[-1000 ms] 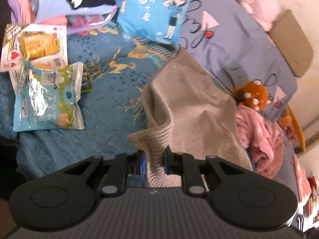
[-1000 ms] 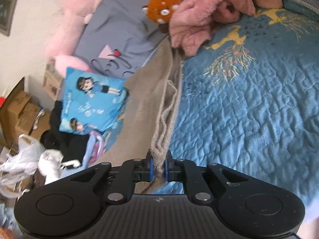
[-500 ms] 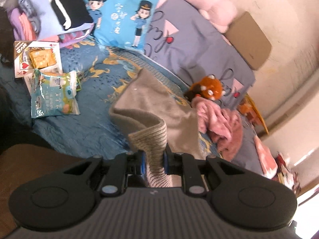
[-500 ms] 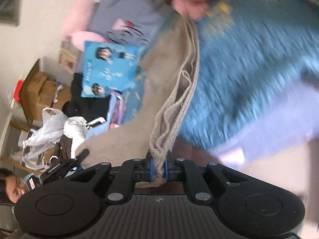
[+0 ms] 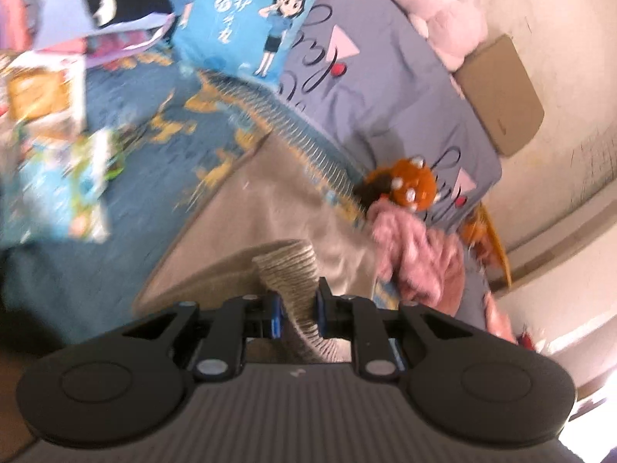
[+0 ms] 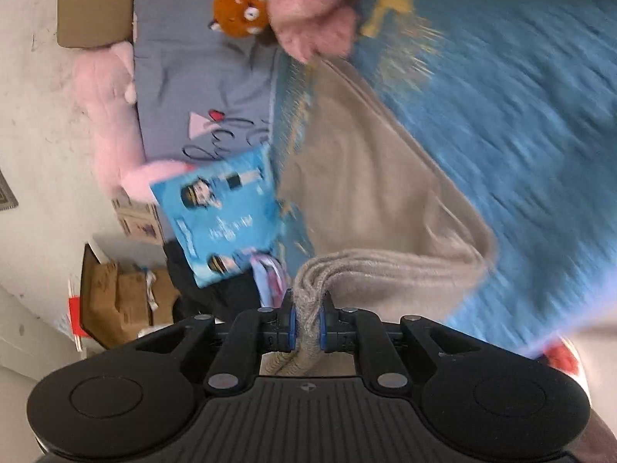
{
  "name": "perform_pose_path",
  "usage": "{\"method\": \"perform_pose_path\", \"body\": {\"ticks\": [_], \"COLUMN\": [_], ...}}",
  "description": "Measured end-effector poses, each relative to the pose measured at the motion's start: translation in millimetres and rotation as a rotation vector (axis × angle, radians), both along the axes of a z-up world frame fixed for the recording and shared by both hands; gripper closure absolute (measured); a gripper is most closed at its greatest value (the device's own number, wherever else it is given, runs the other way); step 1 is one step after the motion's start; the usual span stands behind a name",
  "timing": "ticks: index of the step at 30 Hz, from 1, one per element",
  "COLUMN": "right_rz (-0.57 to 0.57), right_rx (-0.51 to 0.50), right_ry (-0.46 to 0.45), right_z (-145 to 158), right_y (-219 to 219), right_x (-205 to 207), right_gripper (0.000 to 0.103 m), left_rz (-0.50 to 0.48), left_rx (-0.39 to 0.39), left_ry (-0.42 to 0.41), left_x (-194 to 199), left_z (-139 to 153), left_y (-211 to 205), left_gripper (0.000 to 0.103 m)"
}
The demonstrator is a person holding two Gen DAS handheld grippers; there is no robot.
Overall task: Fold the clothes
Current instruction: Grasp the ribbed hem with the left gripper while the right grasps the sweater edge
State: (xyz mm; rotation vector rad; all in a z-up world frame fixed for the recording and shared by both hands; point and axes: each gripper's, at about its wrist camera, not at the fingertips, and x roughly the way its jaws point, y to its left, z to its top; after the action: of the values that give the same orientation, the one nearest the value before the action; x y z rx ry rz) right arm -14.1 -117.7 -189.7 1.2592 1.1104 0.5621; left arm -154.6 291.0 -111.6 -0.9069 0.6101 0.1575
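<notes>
A blue quilted bedspread with gold embroidery [image 6: 520, 96] fills the ground ahead of both claws, and on it, stretching away from the fingertips, lies the beige knitted garment with ribbed hem [image 5: 270, 208], its far body resting on the quilt while its near edge is lifted. The left gripper [image 5: 297, 308] is clamped on a ribbed band of that hem; the right gripper [image 6: 307, 328] is pinched tight on a bunched stack of several layers (how many cannot be counted). Beyond the garment's far end sit a crumpled pink fleece garment [image 5: 416, 254] and a small orange plush toy [image 5: 410, 189]; to the far left of the left claw leans a light-blue cartoon-print cushion [image 5: 246, 19]. The fold in hand will likely go best if both claws travel level and together, keeping the held edge taut so the layers land square, short of the pink fleece, before either grip lets go.
</notes>
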Motion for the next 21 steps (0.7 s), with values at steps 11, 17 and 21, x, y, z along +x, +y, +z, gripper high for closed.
{"method": "perform_pose_path", "body": {"ticks": [11,17,21], "right_rz": [-0.033,-0.006,-0.017], "right_rx": [-0.413,-0.524,-0.55], "right_ry": [-0.219,-0.237,-0.229], "right_z": [34.8,19.3,10.4], "right_y": [85.1,111.4,109.9], "right_x": [162.0,200.0,195.2], "right_gripper": [0.093,0.093,0.093], "left_rz": [0.025,-0.013,-0.046], "left_rx": [0.184,0.239,0.223], "left_ry": [0.037,0.099,0.202], "left_x": [192.3,235.2,241.4], "left_z": [18.0,-10.5,-55.4], "left_y": [47.3,52.0,53.1], "left_gripper": [0.086,0.085,0.084]}}
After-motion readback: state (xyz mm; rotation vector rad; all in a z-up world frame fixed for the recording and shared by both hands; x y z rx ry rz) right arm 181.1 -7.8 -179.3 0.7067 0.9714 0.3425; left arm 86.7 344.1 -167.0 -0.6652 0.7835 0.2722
